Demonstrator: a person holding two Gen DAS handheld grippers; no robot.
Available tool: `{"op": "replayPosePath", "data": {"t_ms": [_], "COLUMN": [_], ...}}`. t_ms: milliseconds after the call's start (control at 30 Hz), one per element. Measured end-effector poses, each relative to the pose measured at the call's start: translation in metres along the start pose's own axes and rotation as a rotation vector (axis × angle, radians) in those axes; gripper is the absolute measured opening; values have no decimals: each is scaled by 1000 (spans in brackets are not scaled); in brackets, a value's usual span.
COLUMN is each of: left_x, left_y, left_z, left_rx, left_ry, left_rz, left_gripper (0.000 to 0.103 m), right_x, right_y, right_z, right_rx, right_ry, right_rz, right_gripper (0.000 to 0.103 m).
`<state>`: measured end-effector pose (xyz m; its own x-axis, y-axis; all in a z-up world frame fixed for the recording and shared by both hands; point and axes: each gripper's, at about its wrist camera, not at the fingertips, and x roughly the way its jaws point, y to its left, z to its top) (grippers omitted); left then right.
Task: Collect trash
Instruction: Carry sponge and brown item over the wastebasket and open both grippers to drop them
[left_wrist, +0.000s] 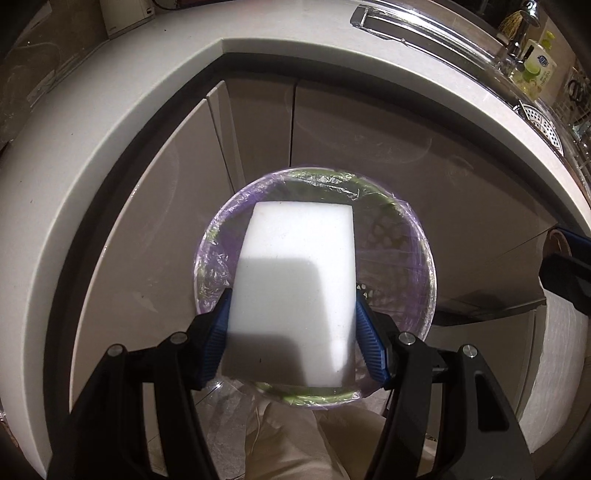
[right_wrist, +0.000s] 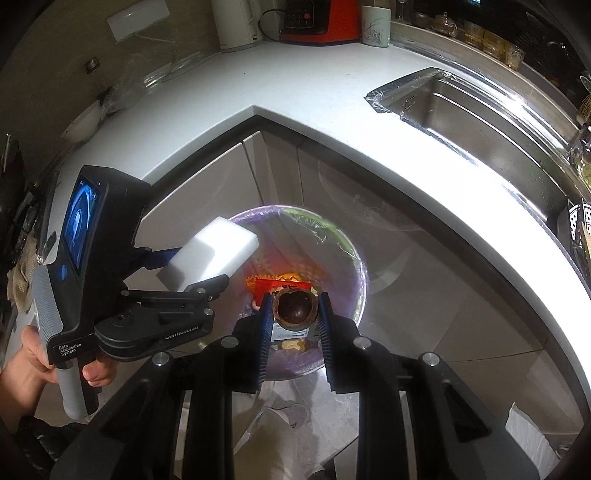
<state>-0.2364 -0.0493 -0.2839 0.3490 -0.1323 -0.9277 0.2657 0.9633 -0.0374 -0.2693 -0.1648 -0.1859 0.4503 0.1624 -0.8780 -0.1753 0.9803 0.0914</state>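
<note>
Over bin (left_wrist: 413, 236) — sponge (left_wrist: 291, 291) between claw (left_wrist: 293, 328)

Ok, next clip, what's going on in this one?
A person holds a gripper in each hand over a round trash bin lined with a purple bag, standing on the floor in the corner of a kitchen counter. The left gripper is clamped on a white foam block above the bin's mouth. The right gripper is clamped on a brown hollow shell, possibly a fruit husk, also above the bin. Red and orange trash already lies inside. Neither piece is released yet.
</note>
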Motion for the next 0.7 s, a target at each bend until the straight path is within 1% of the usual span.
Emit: {"op": "replayPosePath", "data": {"t_ms": [400,467,500,533,600,700], "left_x": [1,2,2,1,-3,-4], "left_y": [-5,-6,-6,-7,-10,-14], "left_z": [3,4,4,5,5,6], "left_rx": [22,20,17,15,24,43], "left_ry": [6,12,13,7,-18,-16], "left_rz": [2,-4,-10,-16,-8,-2], "left_gripper": [61,67,79,86,87,88], "right_x": [-1,-1,0,0,1,1], "right_y": [-1,0,-1,0,0,-1], "right_z": [2,2,2,3,3,3], "right_rx": [2,3,3,4,4,3], "right_ry": [-6,-5,-4,-3,-2,0], "right_rz": [3,5,6,7,7,10], "right_gripper": [25,25,25,25,25,25]}}
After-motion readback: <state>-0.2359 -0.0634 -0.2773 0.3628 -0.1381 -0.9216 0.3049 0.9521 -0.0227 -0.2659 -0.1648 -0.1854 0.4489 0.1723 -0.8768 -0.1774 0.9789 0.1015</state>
